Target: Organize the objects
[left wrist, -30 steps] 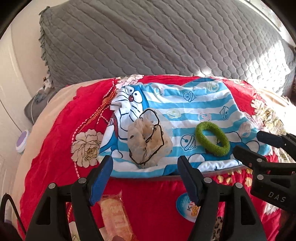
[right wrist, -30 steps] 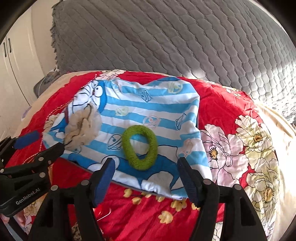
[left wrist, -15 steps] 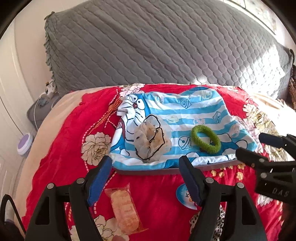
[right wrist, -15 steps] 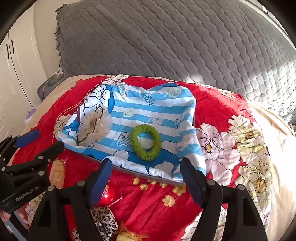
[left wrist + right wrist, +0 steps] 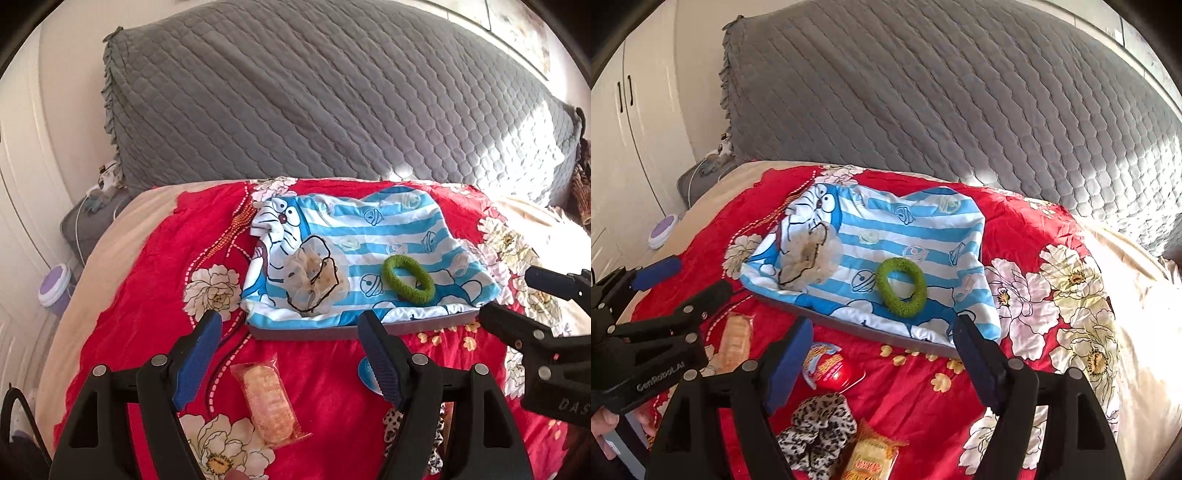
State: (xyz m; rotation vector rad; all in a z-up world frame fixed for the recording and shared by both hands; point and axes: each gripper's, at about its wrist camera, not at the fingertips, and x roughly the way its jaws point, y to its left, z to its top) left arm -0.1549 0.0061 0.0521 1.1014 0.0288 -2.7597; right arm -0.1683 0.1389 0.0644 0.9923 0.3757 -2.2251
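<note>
A blue-striped cartoon cushion (image 5: 388, 229) (image 5: 923, 229) lies on the red floral bedspread. On it rest a beige scrunchie (image 5: 314, 280) (image 5: 809, 258) and a green hair ring (image 5: 408, 278) (image 5: 901, 286). In front of the cushion lie a wrapped biscuit snack (image 5: 267, 400) (image 5: 735, 341), a red round packet (image 5: 829, 365), a leopard scrunchie (image 5: 816, 432) and an orange snack pack (image 5: 873, 458). My left gripper (image 5: 290, 358) is open and empty above the biscuit snack. My right gripper (image 5: 882, 360) is open and empty above the red packet.
A grey quilted headboard cover (image 5: 332, 103) rises behind the bed. White cupboard doors (image 5: 624, 122) stand at the left, with a purple-topped round box (image 5: 53, 290) and cables on the floor. The bedspread's cream edge (image 5: 1137, 295) runs along the right.
Both grippers have pulled back and up from the cushion. The snacks, red packet and leopard scrunchie in front of it have come into view. Both stay open.
</note>
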